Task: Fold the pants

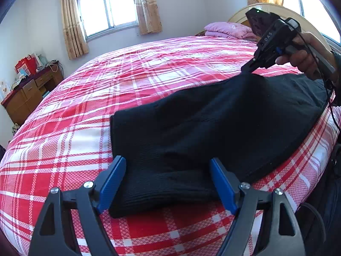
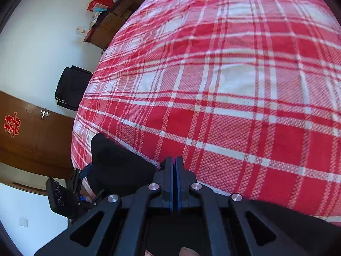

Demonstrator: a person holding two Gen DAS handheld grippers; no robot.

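Black knit pants (image 1: pixel 213 128) lie along the near edge of the red plaid bed (image 1: pixel 149 74). My left gripper (image 1: pixel 168 184) is open, and its blue pads (image 1: pixel 113 183) stand on either side of the pants' near end, which lies between them. My right gripper (image 1: pixel 248 67), held in a hand, is shut on the pants' far edge and pulls the cloth up into a small peak. In the right wrist view the right gripper (image 2: pixel 175 164) has its blue pads pressed together, with black pants (image 2: pixel 119 166) spreading out below it. The left gripper (image 2: pixel 93 181) shows at the pants' other end.
Pink folded bedding (image 1: pixel 230 29) lies by the headboard. A wooden desk (image 1: pixel 29 93) with red bags stands at the far left wall under a curtained window (image 1: pixel 106 6). A black chair (image 2: pixel 72 87) and a brown door (image 2: pixel 32 134) are past the bed's foot.
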